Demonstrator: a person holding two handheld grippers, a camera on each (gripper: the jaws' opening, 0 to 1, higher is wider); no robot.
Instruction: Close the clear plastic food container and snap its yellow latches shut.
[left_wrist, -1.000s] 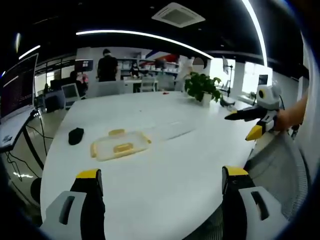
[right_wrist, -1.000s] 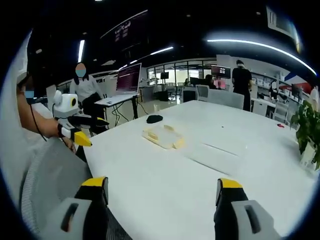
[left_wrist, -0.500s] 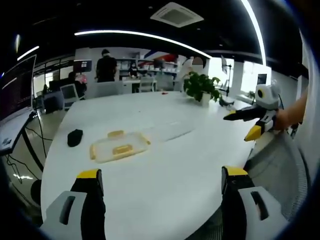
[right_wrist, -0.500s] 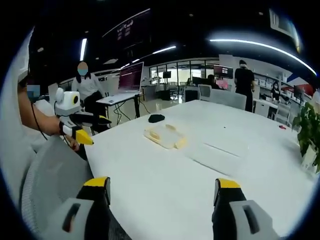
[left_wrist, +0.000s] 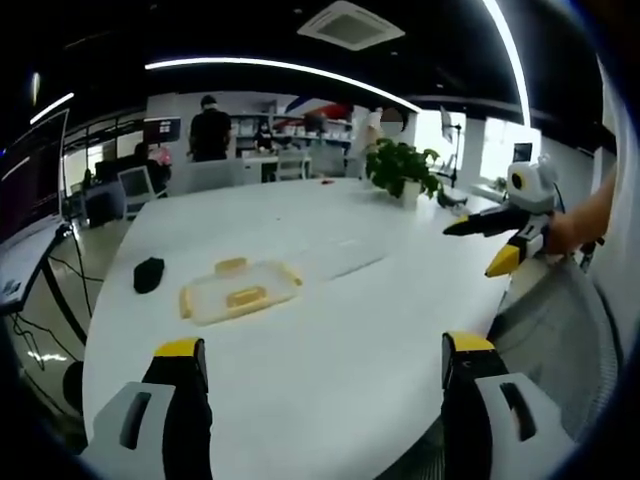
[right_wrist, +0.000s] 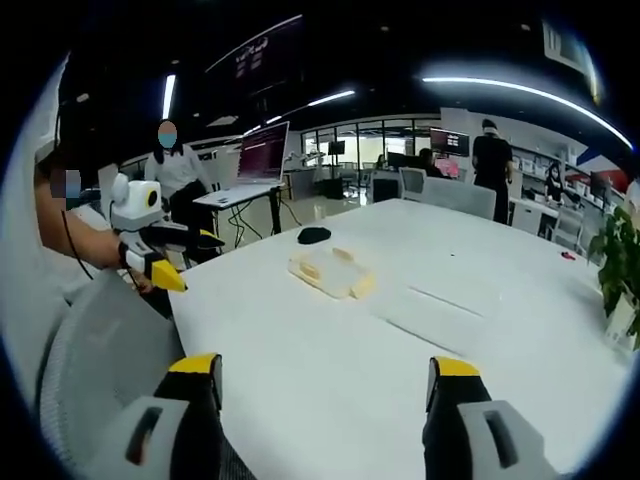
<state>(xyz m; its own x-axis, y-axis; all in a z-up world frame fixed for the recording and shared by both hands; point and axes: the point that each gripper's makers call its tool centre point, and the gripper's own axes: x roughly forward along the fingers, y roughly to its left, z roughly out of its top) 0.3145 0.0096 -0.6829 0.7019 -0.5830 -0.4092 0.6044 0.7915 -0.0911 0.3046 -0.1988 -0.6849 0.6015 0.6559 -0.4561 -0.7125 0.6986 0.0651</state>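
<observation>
The clear container (left_wrist: 240, 292) with yellow latches lies flat on the white table (left_wrist: 330, 330), well ahead of my left gripper (left_wrist: 320, 350), which is open and holds nothing. A flat clear lid (left_wrist: 345, 258) rests on the table to the container's right. My right gripper (left_wrist: 472, 250) hangs in a hand at the table's right edge, jaws apart. In the right gripper view the container (right_wrist: 330, 272) sits far ahead, the lid (right_wrist: 435, 315) lies nearer, and my right gripper (right_wrist: 325, 375) is open and empty. The left gripper (right_wrist: 198, 263) hovers by the table's left edge.
A black mouse (left_wrist: 148, 273) lies left of the container, also seen as the mouse (right_wrist: 314, 235) beyond it. A potted plant (left_wrist: 405, 170) stands at the far side. A mesh chair back (right_wrist: 100, 350) is close below. People and desks stand behind the table.
Both views have shifted slightly with the hands. The container, lid and mouse lie as before, and both grippers stay open.
</observation>
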